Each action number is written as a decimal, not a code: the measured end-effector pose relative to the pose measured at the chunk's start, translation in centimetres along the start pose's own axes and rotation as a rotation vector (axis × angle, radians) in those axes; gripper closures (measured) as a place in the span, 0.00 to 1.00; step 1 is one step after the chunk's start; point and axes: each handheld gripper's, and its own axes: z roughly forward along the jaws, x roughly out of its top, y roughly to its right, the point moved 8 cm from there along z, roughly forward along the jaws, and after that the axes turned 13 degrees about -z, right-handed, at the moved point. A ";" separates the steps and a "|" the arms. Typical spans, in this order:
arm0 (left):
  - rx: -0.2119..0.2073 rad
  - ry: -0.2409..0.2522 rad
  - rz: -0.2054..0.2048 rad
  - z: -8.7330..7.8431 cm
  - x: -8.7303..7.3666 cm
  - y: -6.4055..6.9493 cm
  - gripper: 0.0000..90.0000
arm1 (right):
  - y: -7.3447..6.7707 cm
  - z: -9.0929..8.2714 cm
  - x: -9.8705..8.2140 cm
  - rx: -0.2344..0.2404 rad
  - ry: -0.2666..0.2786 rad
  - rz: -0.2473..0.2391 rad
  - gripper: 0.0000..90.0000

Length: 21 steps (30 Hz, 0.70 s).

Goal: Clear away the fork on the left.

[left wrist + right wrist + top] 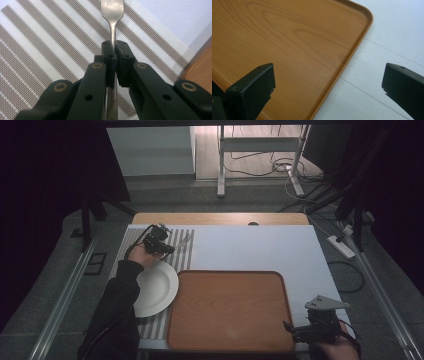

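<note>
1. Between the black jaws of the left gripper [113, 51] sits the thin silver metal fork [113, 15] — the pads are pressed together on its handle, with the head pointing away past the fingertips.
2. Over the grey-and-white striped placemat [37, 50] at the table's left side, the fork hangs in that grip; in the high view the left gripper [167, 249] is just beyond the round white ceramic plate [157, 290], which lies on the same mat.
3. Near the front right corner, the right gripper [290, 327] hovers with its jaws spread wide and nothing between them, just off the right edge of the rectangular brown wooden tray [287, 37].
4. That tray lies bare in the middle of the white table [260, 247], its left rim just beside the plate.
5. My reading of the step: the pick-up of the fork is done, and the carry is in hand — probably toward the tray or a spot beside the plate.
6. The next move calls for holding the fork level while it crosses the plate's rim, then lowering it flat before the pads let go, since a thin handle can pivot in a narrow pinch.
</note>
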 end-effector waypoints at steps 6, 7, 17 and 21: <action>-0.011 -0.003 0.038 -0.1 0.8 1.9 0.96 | 0.0 0.0 0.0 0.000 -0.001 -0.002 0.00; -0.017 -0.006 0.053 -0.1 1.1 2.7 0.96 | 0.0 0.0 0.0 0.000 -0.001 -0.002 0.00; -0.044 -0.023 0.154 0.3 2.4 7.1 0.96 | 0.0 0.0 0.0 0.001 -0.001 -0.004 0.00; -0.067 -0.048 0.176 0.9 2.4 8.9 0.96 | -0.1 0.0 0.0 0.002 0.000 -0.006 0.00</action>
